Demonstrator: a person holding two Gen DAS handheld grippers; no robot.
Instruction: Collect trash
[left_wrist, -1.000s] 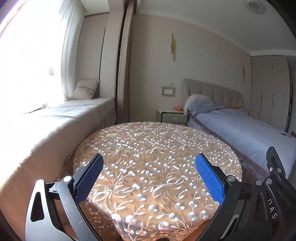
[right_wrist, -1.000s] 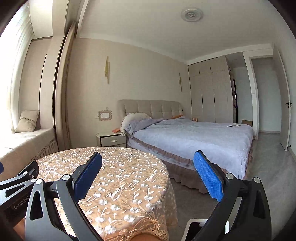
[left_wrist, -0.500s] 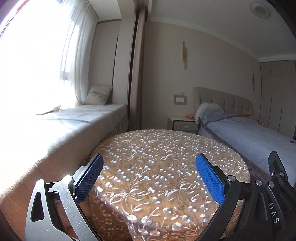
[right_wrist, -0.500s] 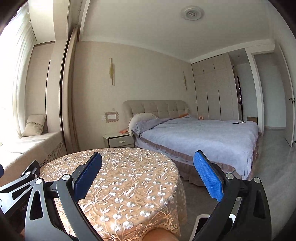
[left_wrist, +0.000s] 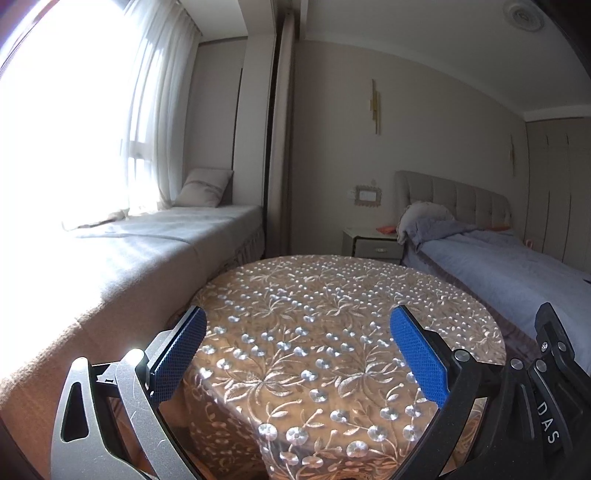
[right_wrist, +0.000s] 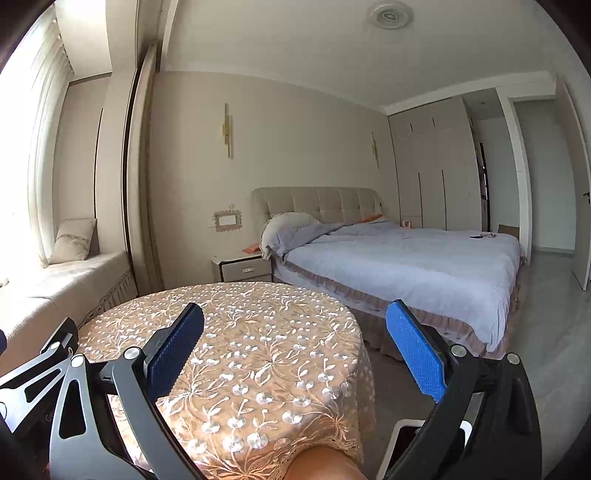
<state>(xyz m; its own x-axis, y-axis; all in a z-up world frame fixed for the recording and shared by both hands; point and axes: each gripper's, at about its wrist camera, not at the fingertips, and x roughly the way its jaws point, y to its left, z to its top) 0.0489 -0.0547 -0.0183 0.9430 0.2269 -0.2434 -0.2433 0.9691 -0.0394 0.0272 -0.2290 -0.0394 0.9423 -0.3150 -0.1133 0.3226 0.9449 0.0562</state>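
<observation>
A round table (left_wrist: 332, 295) with a beige embroidered cloth stands in front of both grippers; it also shows in the right wrist view (right_wrist: 258, 332). No trash shows on it. My left gripper (left_wrist: 297, 350) is open and empty above the table's near edge. My right gripper (right_wrist: 295, 349) is open and empty over the table's near right side. A white bin rim (right_wrist: 397, 439) shows on the floor below the right gripper, mostly hidden by its right finger.
A cushioned window bench (left_wrist: 147, 236) with a pillow (left_wrist: 203, 188) runs along the left. A bed (right_wrist: 406, 258) with a grey-blue cover stands at the right, a nightstand (right_wrist: 245, 267) beside it. Wardrobes (right_wrist: 436, 166) and an open door (right_wrist: 580, 184) are far right.
Both grippers have tilted up and drawn back a little, so the table sits lower and more of the walls and window shows. Both stay open.
</observation>
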